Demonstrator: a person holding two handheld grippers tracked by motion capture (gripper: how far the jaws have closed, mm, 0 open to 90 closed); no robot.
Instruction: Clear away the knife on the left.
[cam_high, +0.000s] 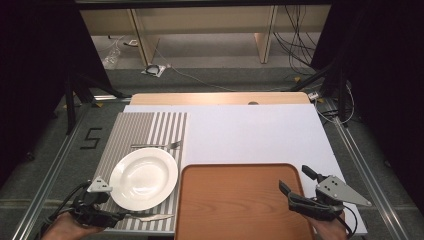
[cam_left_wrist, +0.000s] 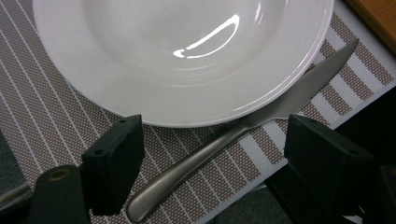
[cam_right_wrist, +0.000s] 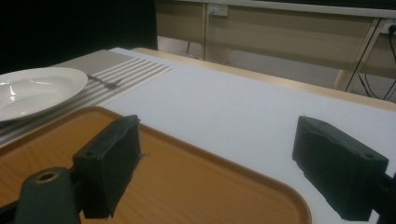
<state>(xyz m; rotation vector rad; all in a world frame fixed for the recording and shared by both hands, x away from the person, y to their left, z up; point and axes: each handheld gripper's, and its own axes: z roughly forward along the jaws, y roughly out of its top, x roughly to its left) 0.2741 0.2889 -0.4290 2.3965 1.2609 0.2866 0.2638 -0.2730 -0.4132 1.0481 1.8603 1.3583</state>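
Note:
A white deep plate (cam_high: 142, 178) sits on a grey striped placemat (cam_high: 150, 127). A steel knife (cam_left_wrist: 224, 140) lies on the mat against the plate's near rim, and a fork (cam_high: 157, 145) lies beyond the plate. My left gripper (cam_high: 117, 212) hovers open at the mat's near-left corner. In the left gripper view (cam_left_wrist: 212, 149), its jaws stand either side of the knife handle without touching it. My right gripper (cam_high: 296, 180) is open over the right end of the brown tray (cam_high: 235, 200) and holds nothing; the tray (cam_right_wrist: 187, 182) lies under its jaws (cam_right_wrist: 219, 154).
A white board (cam_high: 250, 132) covers the table beyond the tray. The plate (cam_right_wrist: 32, 93) and fork (cam_right_wrist: 105, 83) show far left in the right gripper view. Metal rails (cam_high: 367, 170) edge the table, and cables lie on the floor behind.

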